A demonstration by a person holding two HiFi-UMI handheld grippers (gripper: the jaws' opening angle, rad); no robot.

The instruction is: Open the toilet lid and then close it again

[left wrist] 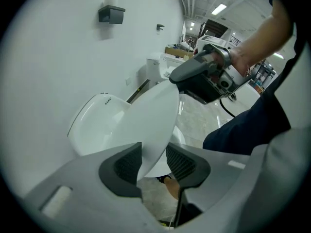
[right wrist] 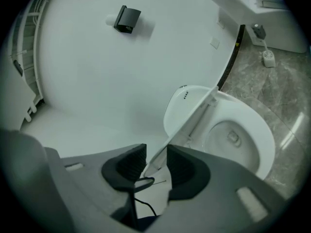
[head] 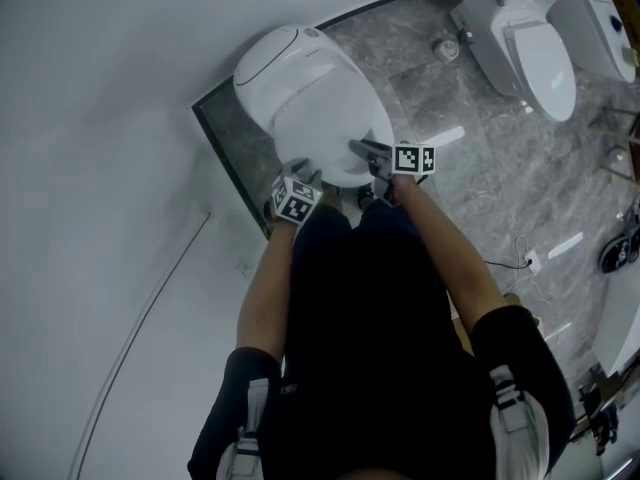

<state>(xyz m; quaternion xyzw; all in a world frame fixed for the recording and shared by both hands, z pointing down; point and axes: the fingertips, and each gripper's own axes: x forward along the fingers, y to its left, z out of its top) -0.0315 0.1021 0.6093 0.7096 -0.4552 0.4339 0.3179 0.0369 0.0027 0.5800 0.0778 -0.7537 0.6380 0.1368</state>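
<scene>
A white toilet (head: 300, 98) stands against the wall, and its lid (left wrist: 150, 120) is tilted partway up. In the right gripper view the lid (right wrist: 194, 123) stands on edge over the open bowl (right wrist: 243, 135). My right gripper (right wrist: 156, 166) is shut on the lid's front rim; it also shows in the head view (head: 365, 153) and in the left gripper view (left wrist: 177, 76). My left gripper (left wrist: 153, 166) has the same rim between its wide jaws without pressing on it, so it is open. It reaches the lid from the front left (head: 300, 175).
Two more white toilets (head: 525, 38) (head: 600, 18) stand on the grey marble floor at the upper right. A black box (left wrist: 111, 14) is fixed to the white wall above the toilet. A white cable and plug (head: 528, 260) lie on the floor at the right.
</scene>
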